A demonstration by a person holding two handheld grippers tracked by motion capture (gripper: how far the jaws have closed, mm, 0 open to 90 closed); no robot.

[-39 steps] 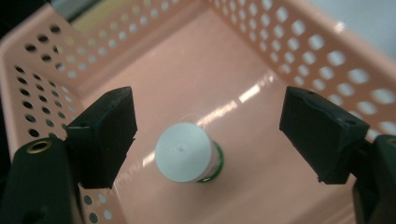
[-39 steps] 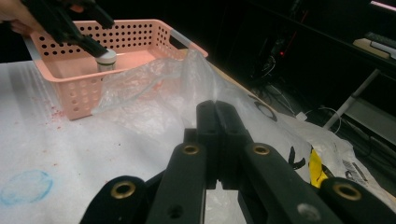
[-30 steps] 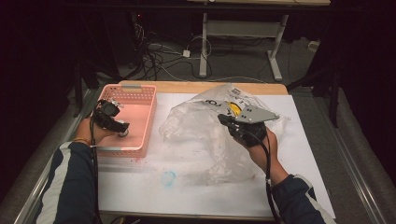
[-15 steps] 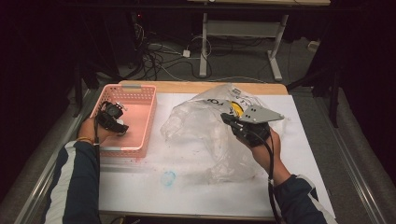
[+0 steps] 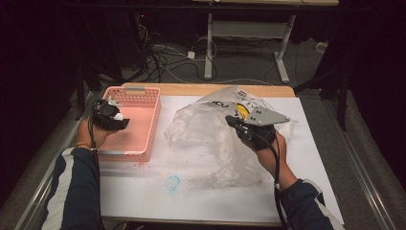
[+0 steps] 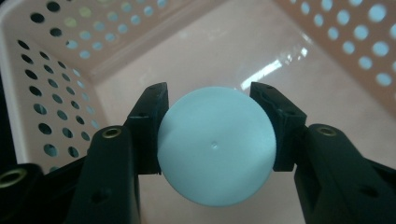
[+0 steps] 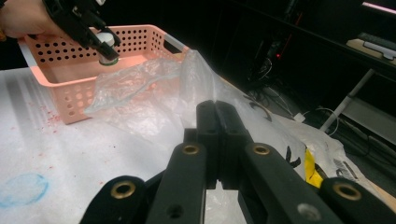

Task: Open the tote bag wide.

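Two grippers are at work. Since the earlier frame the left gripper (image 6: 215,144) has just been closing, and its pads now pinch a pale blue round lid (image 6: 215,145) by the rim, held over the pink basket (image 5: 143,139) at the worktop's far left corner. Pressed together, the right gripper (image 7: 217,140) pinches the clear plastic bag (image 5: 206,127) mid-worktop, unmoved. Black print on the bag is too crumpled to read.

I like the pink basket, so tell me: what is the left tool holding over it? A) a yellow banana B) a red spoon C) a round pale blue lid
C: in the left gripper view, the left tool pinches a round pale blue lid over the pink basket.
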